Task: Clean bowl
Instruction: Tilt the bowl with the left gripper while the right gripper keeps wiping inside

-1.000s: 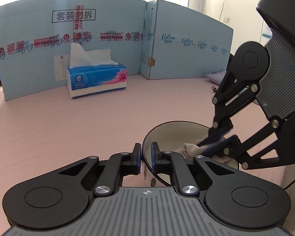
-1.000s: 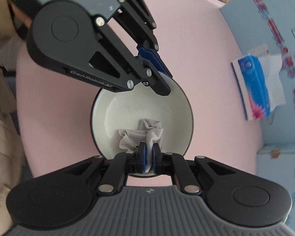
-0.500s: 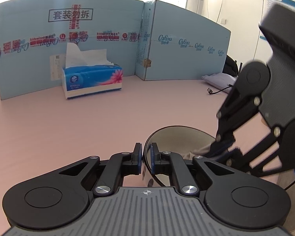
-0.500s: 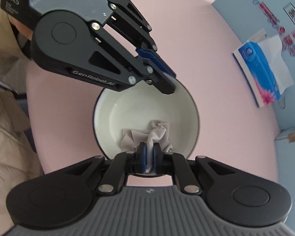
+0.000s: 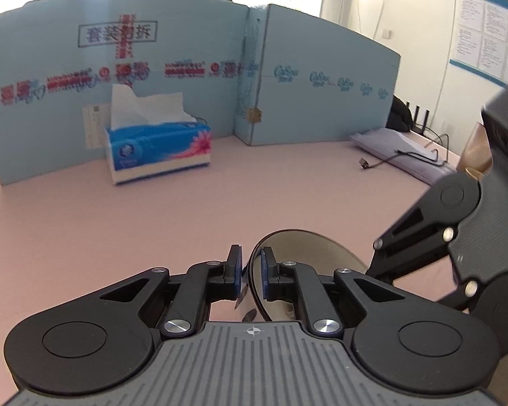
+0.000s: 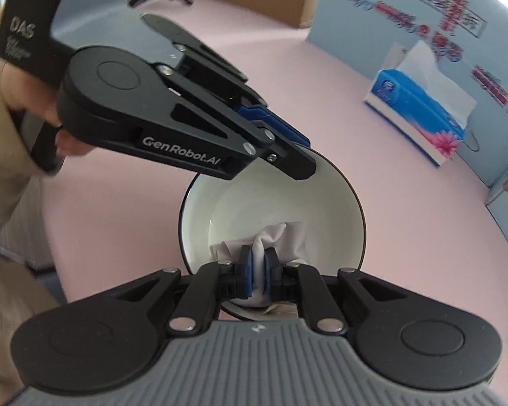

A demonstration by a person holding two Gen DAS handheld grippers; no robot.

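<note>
A white bowl (image 6: 254, 203) with a dark rim rests on the pink table, tilted toward the right wrist camera. My left gripper (image 5: 250, 270) is shut on the bowl's rim (image 5: 254, 264), one pad inside and one outside; in the right wrist view the left gripper (image 6: 301, 159) clamps the far rim. My right gripper (image 6: 258, 270) is shut on a crumpled pale cloth (image 6: 281, 237) that lies against the bowl's inner wall near its near edge. In the left wrist view the bowl (image 5: 308, 247) shows only its beige inside, and the right gripper's body (image 5: 457, 243) hides the cloth.
A blue tissue box (image 5: 157, 150) stands at the back, also the tissue box (image 6: 420, 115) at the upper right. A light blue cardboard screen (image 5: 186, 67) lines the table's far side. A grey pouch with a cable (image 5: 403, 155) lies at the right. A person's hand (image 6: 50, 115) holds the left gripper.
The right gripper has rolled and swept the cloth round the bowl's inside. The bowl has tipped further in the left gripper's hold, and the cloth is now hidden in the left wrist view.
</note>
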